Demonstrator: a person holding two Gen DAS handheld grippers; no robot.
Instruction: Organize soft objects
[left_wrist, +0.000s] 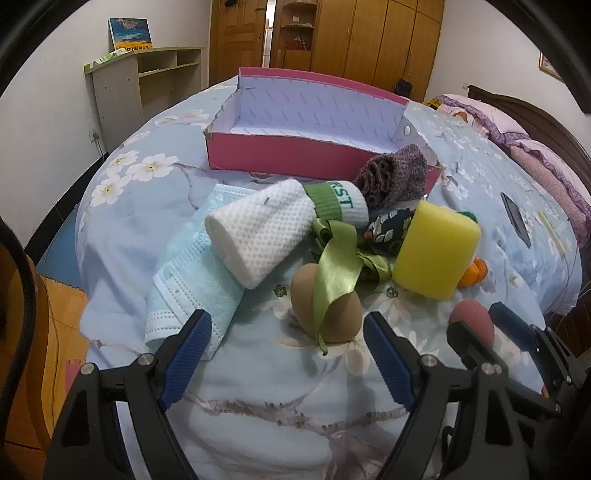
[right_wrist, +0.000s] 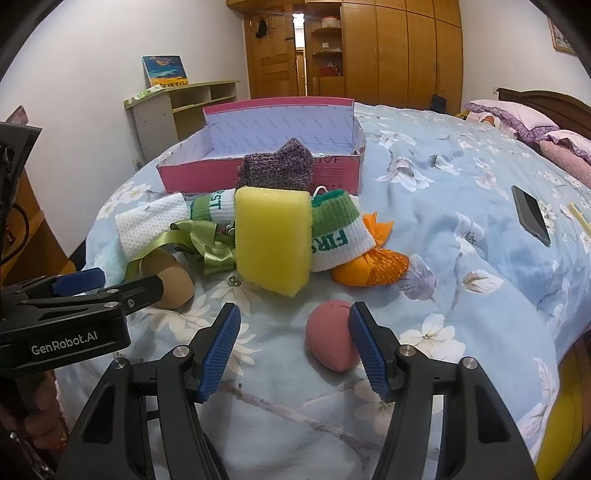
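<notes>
Blue-padded fingers of both grippers, spread wide and empty, above a floral quilt (right_wrist: 461, 177).

Right gripper (right_wrist: 293, 349): one pad appears to touch the pink egg-shaped sponge (right_wrist: 330, 338). Left gripper (left_wrist: 286, 354): fingers flank the tan sponge (left_wrist: 327, 306), no contact visible. Beyond lie a green ribbon (left_wrist: 338, 269), yellow sponge (right_wrist: 272, 240), rolled socks (left_wrist: 266, 232) and an empty pink box (left_wrist: 295, 122).

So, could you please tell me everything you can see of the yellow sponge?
The yellow sponge is a thick rectangular block of porous foam with rounded corners, clean and uncompressed. It stands on edge on the floral bedspread, tilted slightly, in the middle of the pile in front of the pink box. It leans against the white-and-green socks and the purple knit sock behind it. Neither gripper touches it.
</notes>
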